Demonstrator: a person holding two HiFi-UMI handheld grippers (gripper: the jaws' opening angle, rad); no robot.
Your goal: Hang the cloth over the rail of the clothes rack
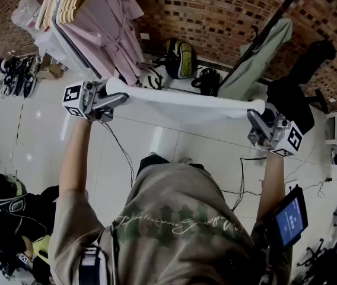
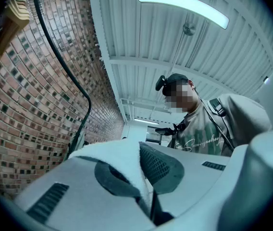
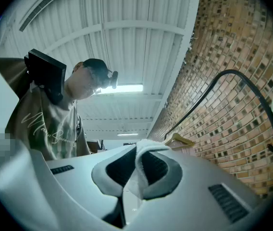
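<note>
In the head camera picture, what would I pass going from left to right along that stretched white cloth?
First the left gripper, shut on the cloth's left end → the white cloth, stretched across → the right gripper, shut on its right end.

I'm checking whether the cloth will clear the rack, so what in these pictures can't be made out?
- How far the cloth hangs down: the head view looks down onto it, and both gripper views show only the pinched corners.
- The black rail: its upper end is cut off by the head view's top edge, and a green garment covers its lower part.
- The gap between cloth and rail: no view shows it from the side.
</note>
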